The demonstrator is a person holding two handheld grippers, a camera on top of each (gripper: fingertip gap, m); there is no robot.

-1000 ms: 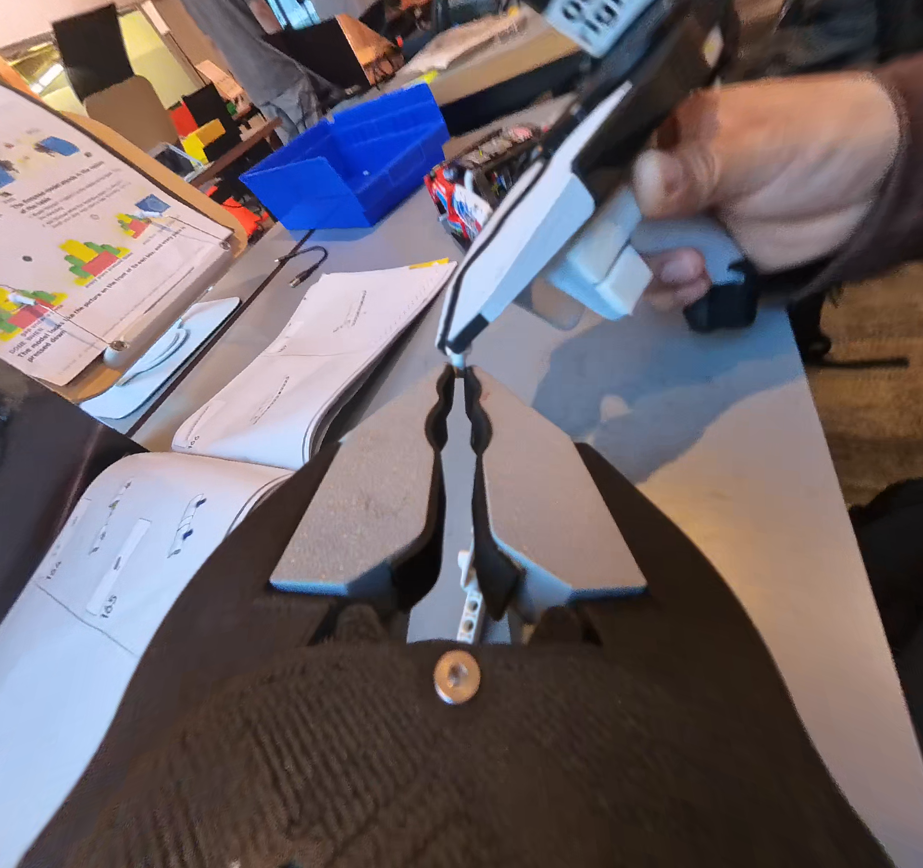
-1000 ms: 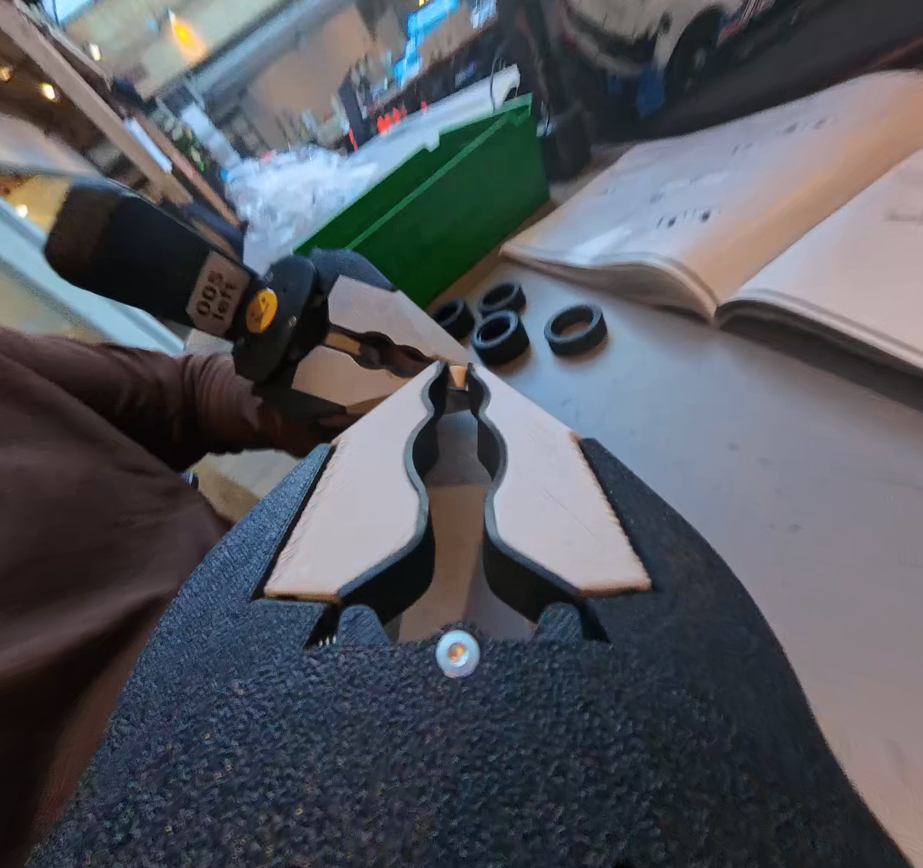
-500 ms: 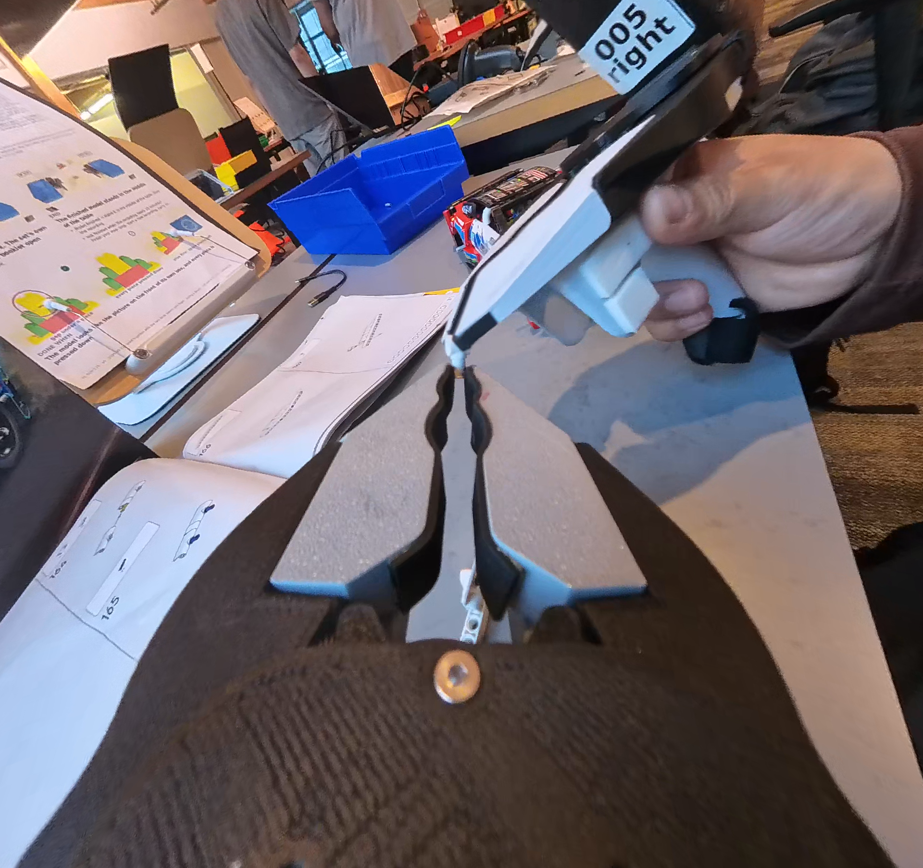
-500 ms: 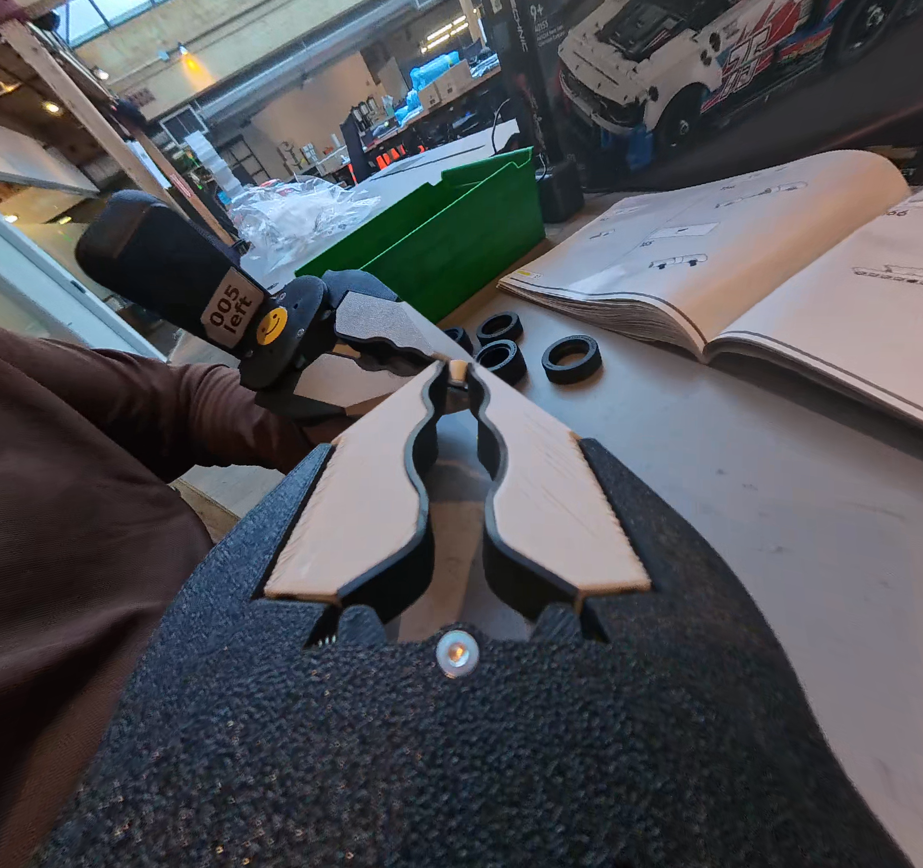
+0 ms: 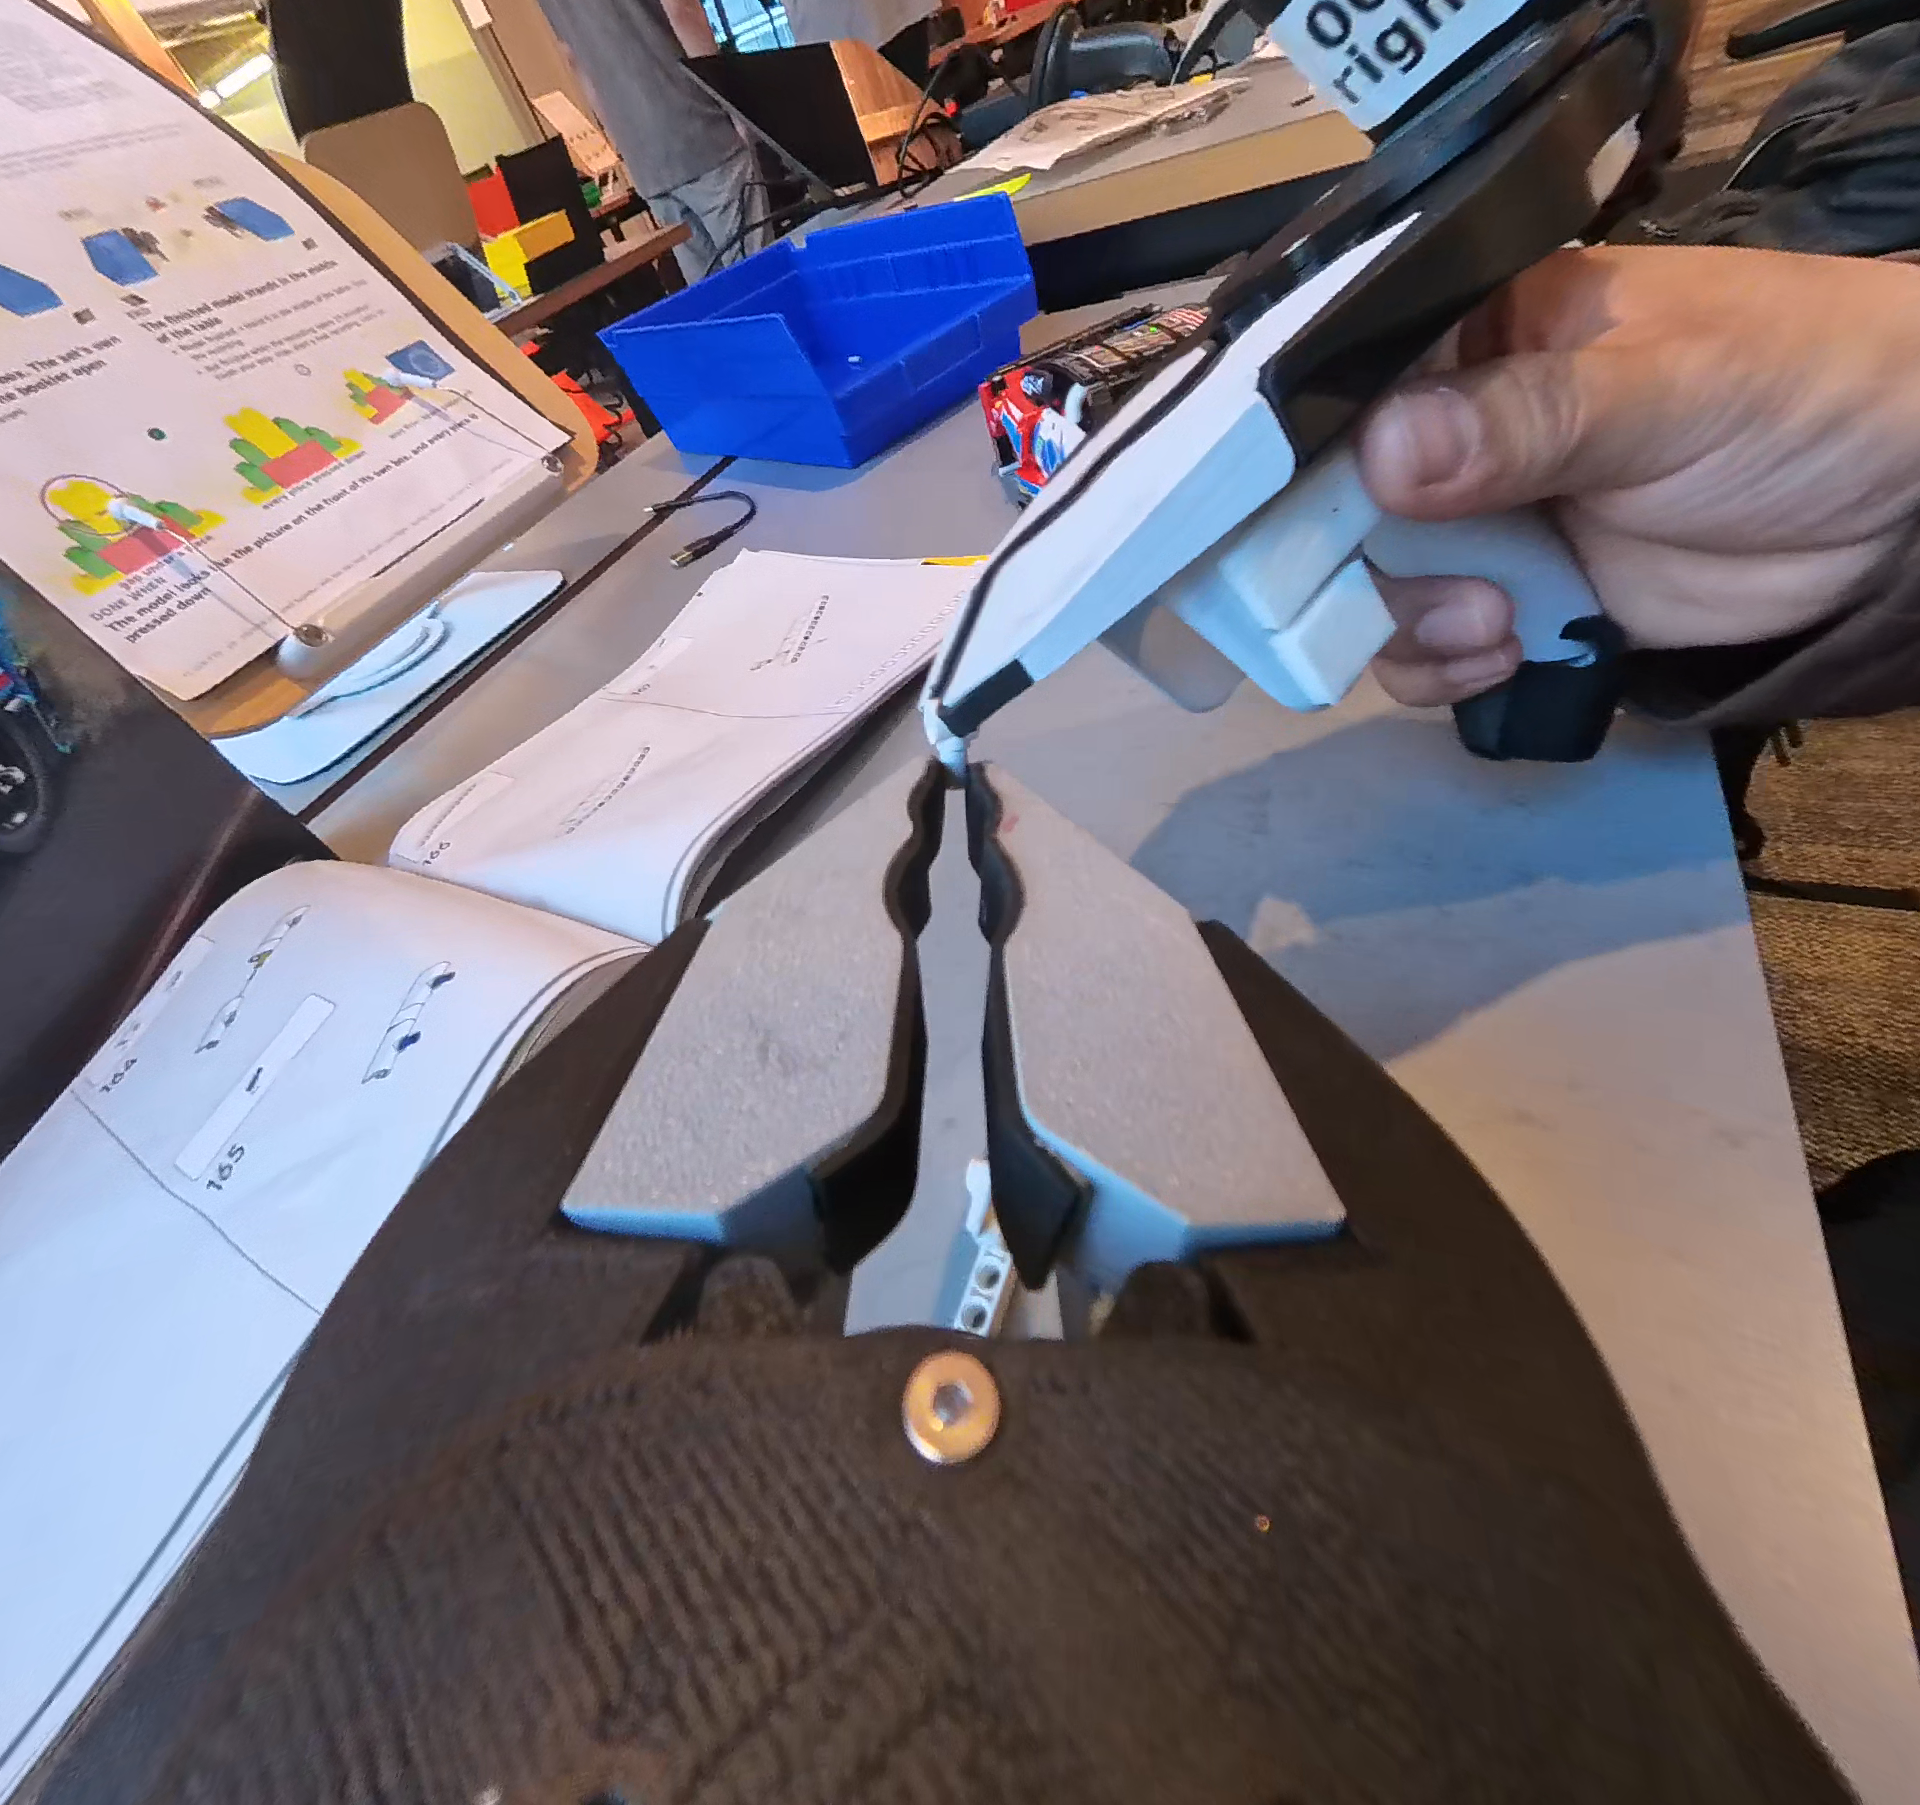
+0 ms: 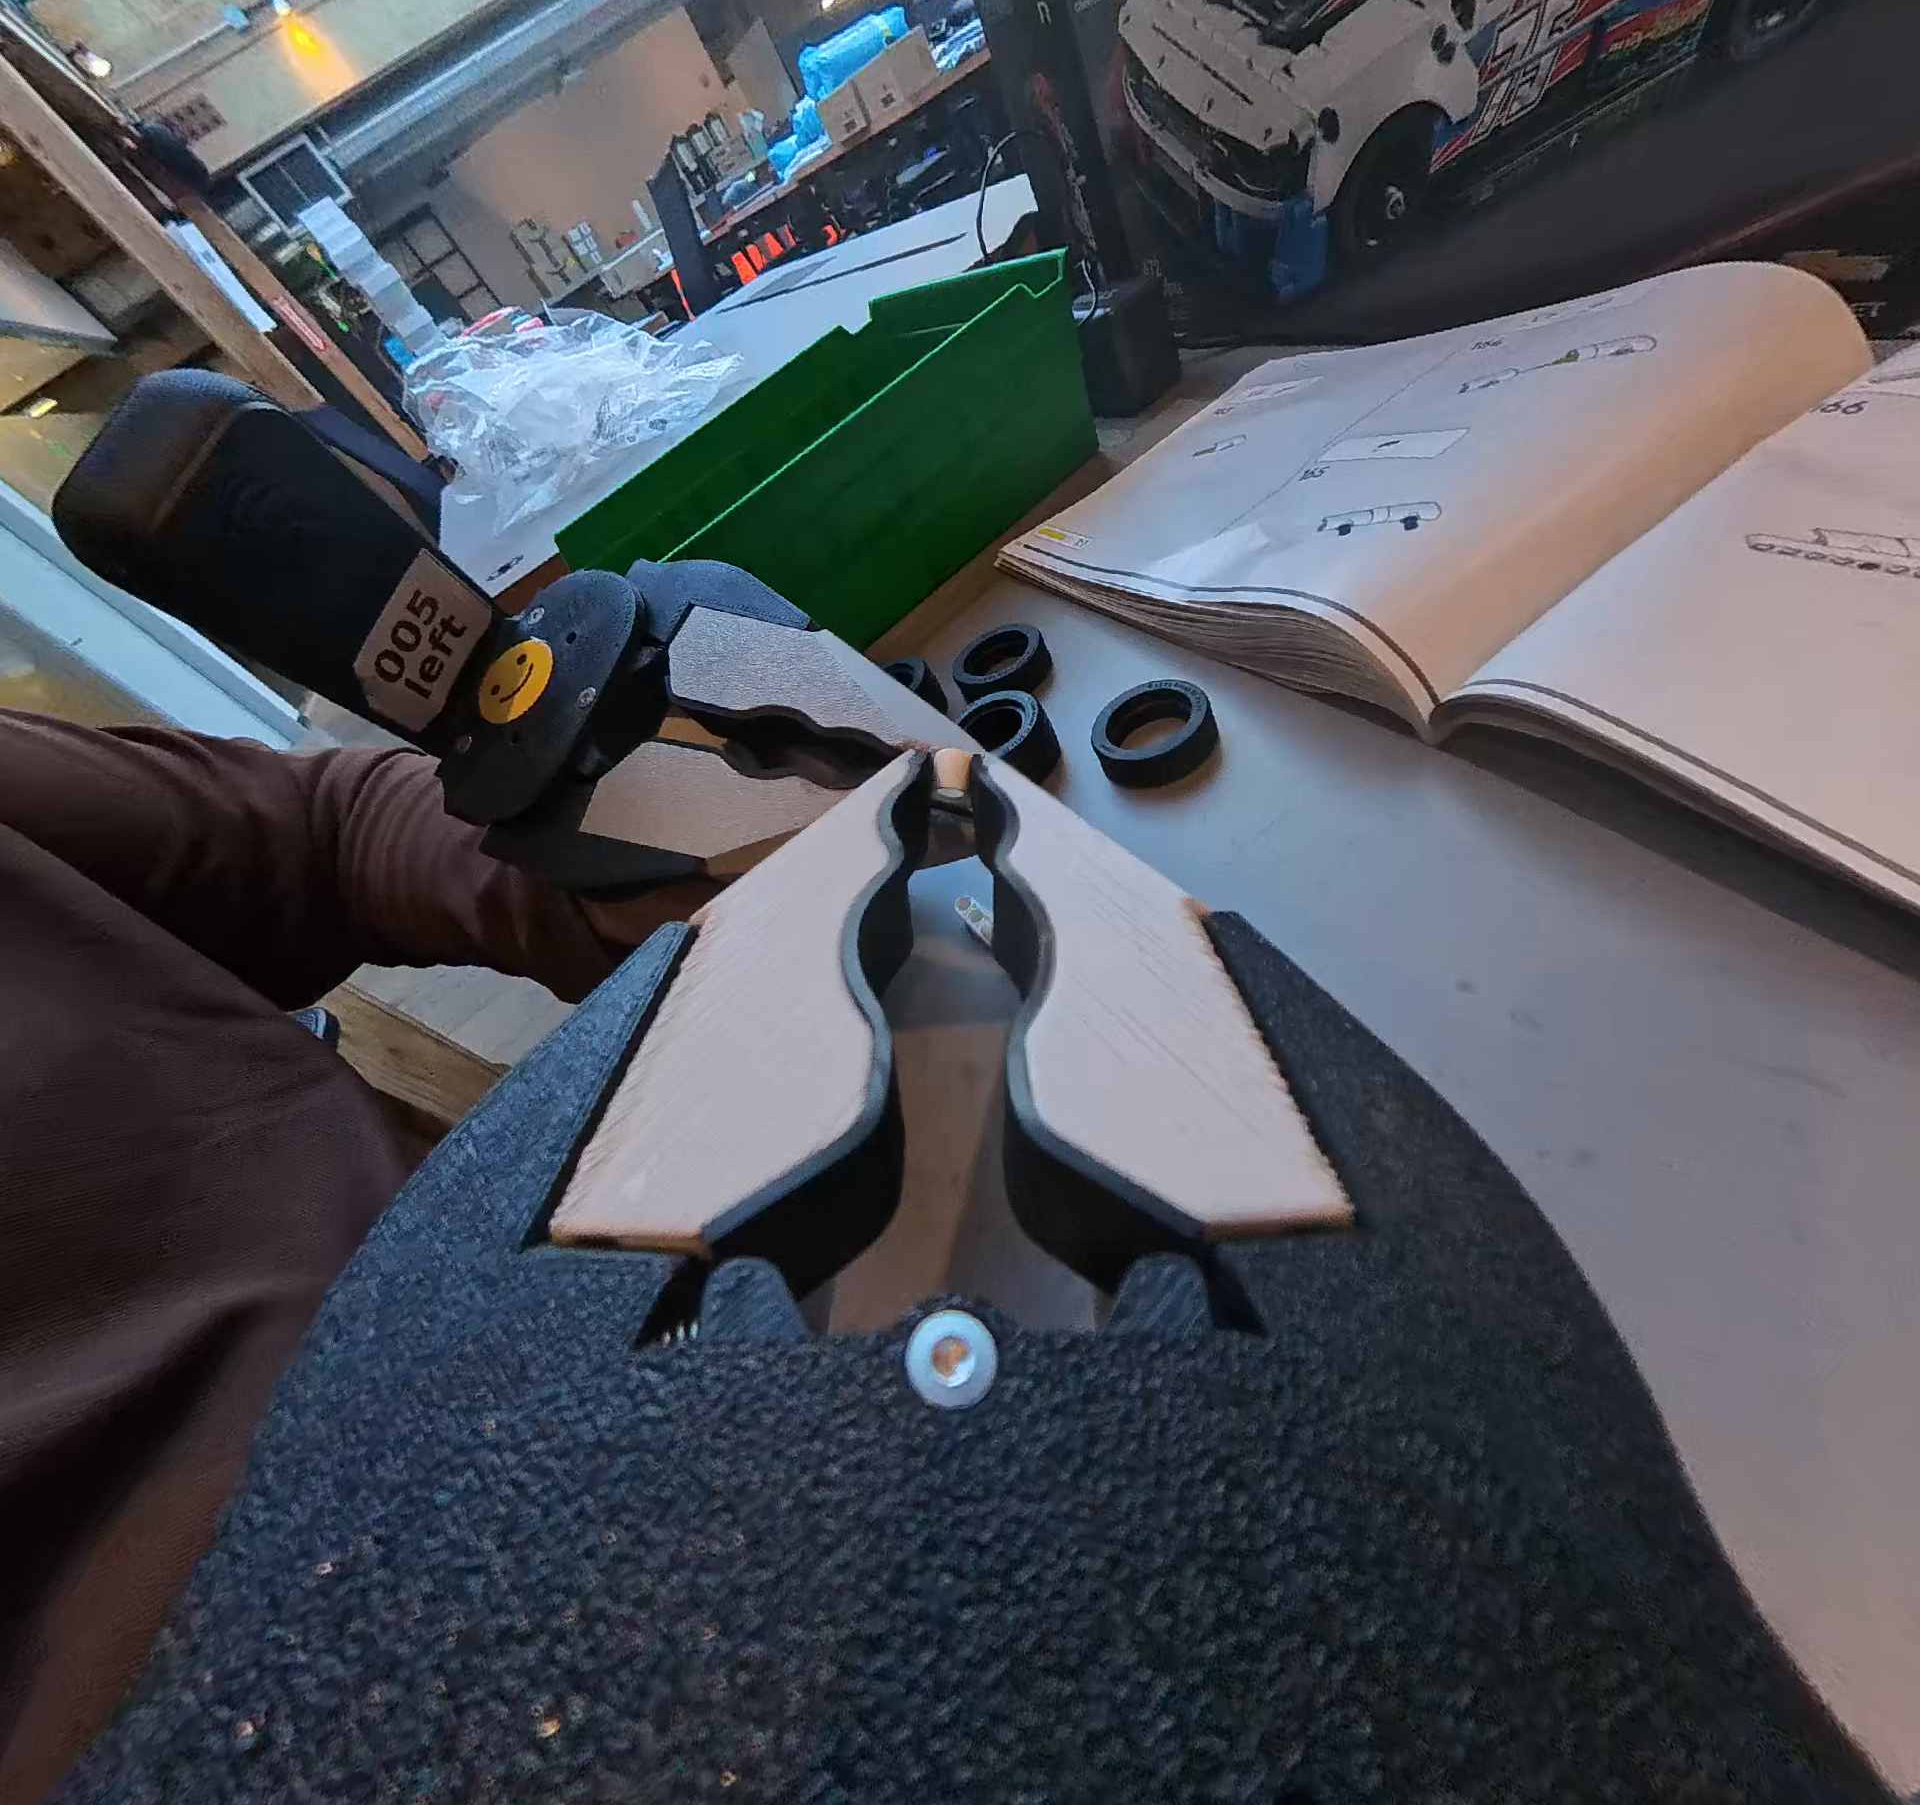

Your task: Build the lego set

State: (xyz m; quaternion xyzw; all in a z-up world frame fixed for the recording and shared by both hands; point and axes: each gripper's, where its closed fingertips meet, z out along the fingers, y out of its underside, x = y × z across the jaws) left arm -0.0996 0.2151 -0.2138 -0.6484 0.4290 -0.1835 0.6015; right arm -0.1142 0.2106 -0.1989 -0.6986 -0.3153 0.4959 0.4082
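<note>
Grey matte tabletop (image 5: 1455, 1080) under both tools. Left gripper (image 5: 951, 784), sandy grey fingers nearly pressed together, pinches a white holed lego beam (image 5: 982, 1256) running back between them. Right gripper (image 6: 948, 787), pale ribbed fingers, nips a small tan lego pin (image 6: 948, 776), tip to tip with the left. At one o'clock: four black rubber tyres (image 6: 1153, 737), glossy open instruction booklet (image 6: 1558, 550). Green plastic bin (image 6: 883, 477) at twelve.

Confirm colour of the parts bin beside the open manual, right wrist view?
Green bin, plain, no pattern. Clearest in the right wrist view, behind the black tyres.
</note>
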